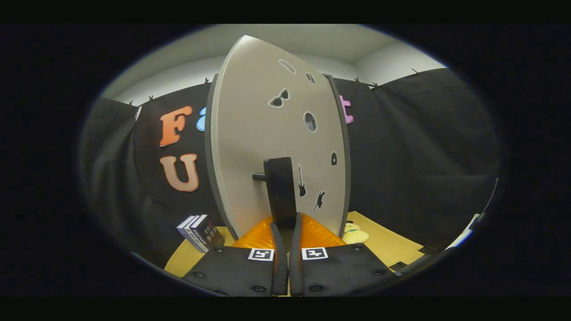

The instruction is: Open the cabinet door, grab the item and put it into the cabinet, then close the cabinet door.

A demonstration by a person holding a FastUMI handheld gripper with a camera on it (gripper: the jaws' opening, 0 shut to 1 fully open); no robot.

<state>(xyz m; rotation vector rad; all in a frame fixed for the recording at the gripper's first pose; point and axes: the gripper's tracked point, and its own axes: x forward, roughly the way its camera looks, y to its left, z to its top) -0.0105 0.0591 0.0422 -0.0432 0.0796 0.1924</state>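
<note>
The cabinet door (263, 133) is a pale grey panel with small dark stickers, standing close in front of me. A black upright handle (280, 183) sticks out from it on a short post. My gripper (285, 225) is shut on the handle's lower end, with both fingers pressed against it. A yellowish plush toy (355, 232) lies on the table just right of the cabinet's foot, beyond my right finger. The cabinet's inside is hidden behind the door.
The tan table (392, 247) carries the cabinet. A small stack of dark boxes (200, 232) stands to the cabinet's left. Black cloth walls close in behind and on both sides. A dark frame edge (473, 225) runs along the table's right.
</note>
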